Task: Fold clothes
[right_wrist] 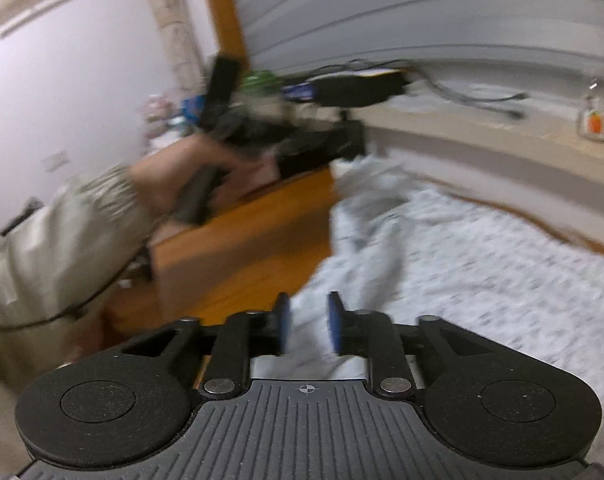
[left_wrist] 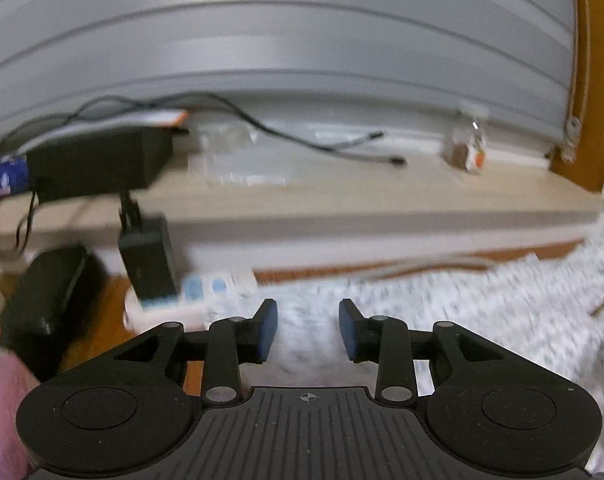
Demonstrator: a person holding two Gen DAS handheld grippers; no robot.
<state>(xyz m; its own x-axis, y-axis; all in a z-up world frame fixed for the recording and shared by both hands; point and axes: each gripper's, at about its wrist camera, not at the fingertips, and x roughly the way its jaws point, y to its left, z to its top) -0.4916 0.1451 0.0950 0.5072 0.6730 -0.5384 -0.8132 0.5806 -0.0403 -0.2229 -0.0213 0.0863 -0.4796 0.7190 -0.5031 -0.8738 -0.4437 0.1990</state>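
Observation:
A pale grey-blue garment [right_wrist: 376,216] lies crumpled in a long strip on the white patterned bedsheet [right_wrist: 502,280]. It runs from the bed's far left corner down toward my right gripper [right_wrist: 308,324]. That gripper's blue pads [right_wrist: 334,326] stand apart, and the cloth's near end shows in the gap without being pinched. My left gripper [left_wrist: 308,330] is open over the patterned sheet [left_wrist: 482,312] with nothing between its blue pads [left_wrist: 268,330]. In the right wrist view, a hand [right_wrist: 182,172] and beige sleeve [right_wrist: 74,232] carry the blurred left tool at the left.
A beige shelf [left_wrist: 382,204] runs behind the bed with a black box [left_wrist: 102,164], cables [left_wrist: 322,144] and a small bottle [left_wrist: 468,148]. A power adapter [left_wrist: 148,260] hangs over a white power strip [left_wrist: 206,292]. The wooden bed frame [right_wrist: 242,240] is on the left.

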